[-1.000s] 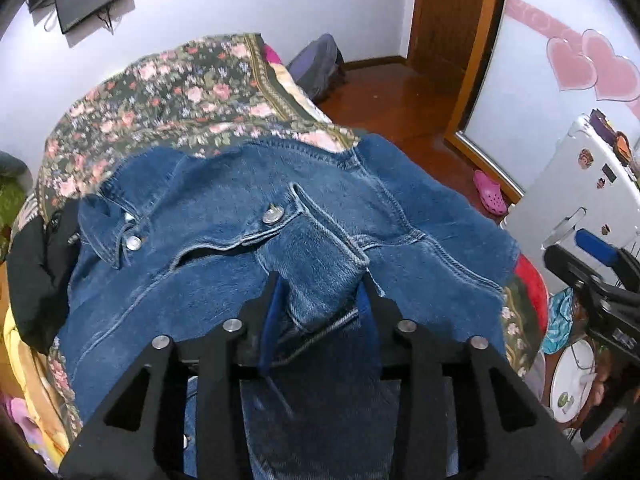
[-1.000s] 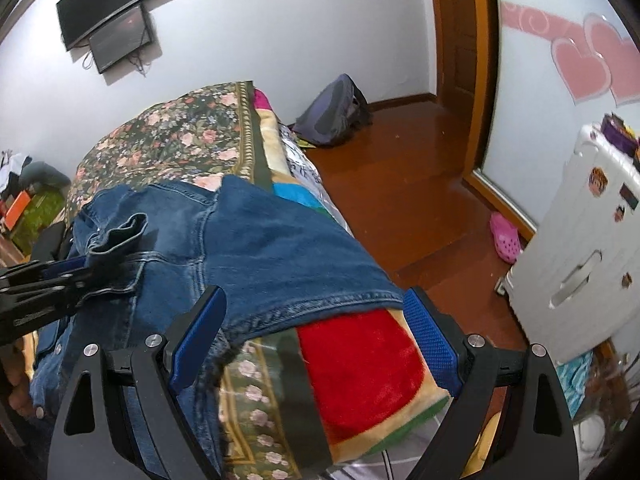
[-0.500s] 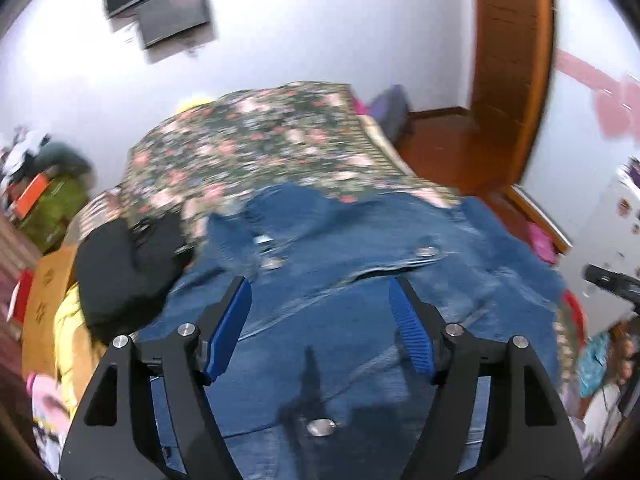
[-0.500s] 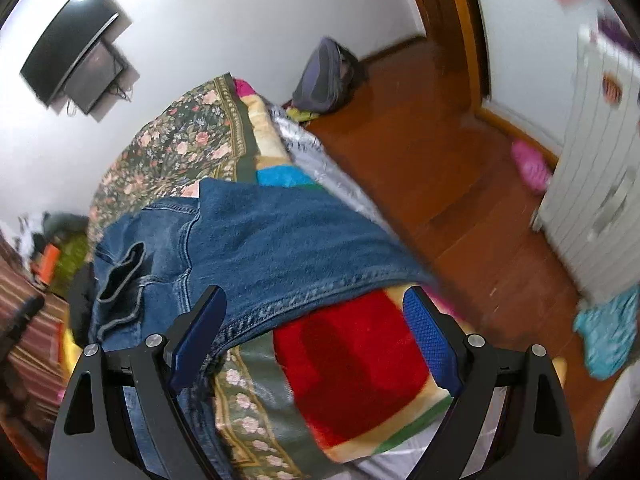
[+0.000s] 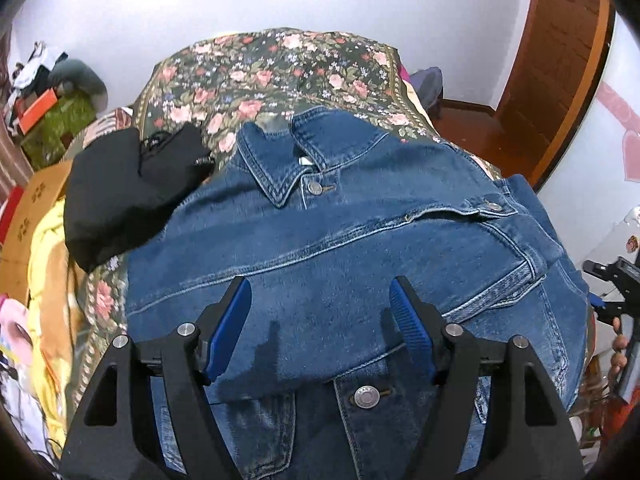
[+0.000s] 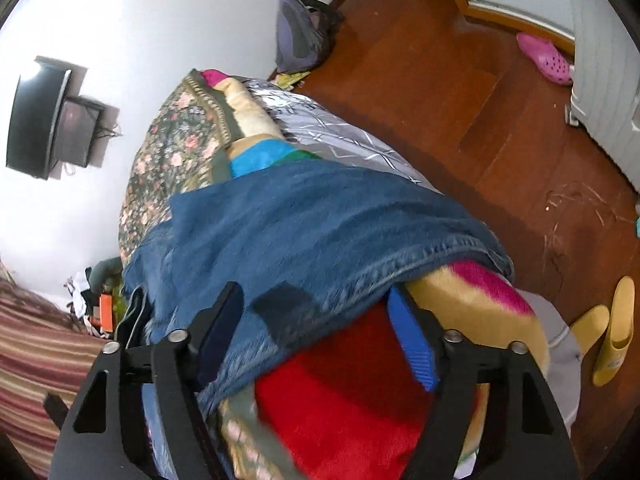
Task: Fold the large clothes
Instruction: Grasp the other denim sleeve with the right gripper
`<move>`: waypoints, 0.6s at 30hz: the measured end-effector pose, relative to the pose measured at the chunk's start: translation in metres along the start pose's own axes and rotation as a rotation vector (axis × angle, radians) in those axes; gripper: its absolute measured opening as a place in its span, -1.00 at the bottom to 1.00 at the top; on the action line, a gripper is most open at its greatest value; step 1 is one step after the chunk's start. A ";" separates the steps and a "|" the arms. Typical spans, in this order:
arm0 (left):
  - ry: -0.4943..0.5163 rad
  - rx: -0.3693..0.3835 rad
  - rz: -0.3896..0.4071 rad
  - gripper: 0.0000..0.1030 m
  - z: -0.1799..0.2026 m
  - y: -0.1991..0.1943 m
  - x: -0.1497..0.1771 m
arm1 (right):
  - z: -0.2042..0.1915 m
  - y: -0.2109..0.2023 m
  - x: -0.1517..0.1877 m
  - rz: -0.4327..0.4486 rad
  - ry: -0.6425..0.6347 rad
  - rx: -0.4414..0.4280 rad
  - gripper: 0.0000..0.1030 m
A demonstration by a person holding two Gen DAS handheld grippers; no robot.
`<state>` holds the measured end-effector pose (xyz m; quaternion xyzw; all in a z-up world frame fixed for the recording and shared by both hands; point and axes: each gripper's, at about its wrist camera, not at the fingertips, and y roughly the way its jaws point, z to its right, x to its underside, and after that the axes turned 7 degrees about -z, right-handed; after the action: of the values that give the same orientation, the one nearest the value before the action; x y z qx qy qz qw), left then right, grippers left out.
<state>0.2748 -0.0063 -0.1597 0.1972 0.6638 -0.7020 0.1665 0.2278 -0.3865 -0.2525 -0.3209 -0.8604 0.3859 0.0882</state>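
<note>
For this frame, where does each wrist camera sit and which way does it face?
Left wrist: on the left gripper, angled down over the denim jacket toward its collar and the far wall; jaws open, and fingers of the person's other hand show at the right edge.
Right wrist: on the right gripper, angled down at the jacket's hem and the red blanket; jaws astride the hem.
Shared: the jacket, the floral bedspread.

Blue denim jacket [image 5: 360, 240], dark floral bedspread [image 5: 280, 68], black garment [image 5: 128, 188]
</note>
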 end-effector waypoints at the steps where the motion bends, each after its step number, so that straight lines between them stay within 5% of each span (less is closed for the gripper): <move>1: -0.005 0.003 -0.002 0.37 -0.001 0.001 0.001 | 0.003 0.004 -0.004 -0.004 0.014 0.006 0.22; 9: -0.039 0.005 0.002 0.37 -0.010 0.000 0.004 | 0.002 0.015 -0.019 0.093 0.098 0.130 -0.34; 11: -0.046 0.006 0.004 0.37 -0.012 -0.001 0.006 | -0.009 0.009 -0.016 0.137 0.037 0.177 -0.67; 14: -0.045 0.002 0.007 0.37 -0.015 -0.003 0.009 | -0.049 -0.015 -0.009 0.240 -0.114 0.226 -0.72; 18: -0.055 0.049 -0.003 0.37 -0.020 -0.006 0.012 | -0.110 -0.061 0.005 0.357 -0.296 0.168 -0.77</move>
<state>0.2626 0.0140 -0.1614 0.1808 0.6419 -0.7234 0.1788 0.2387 -0.3468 -0.1332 -0.3995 -0.7586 0.5082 -0.0820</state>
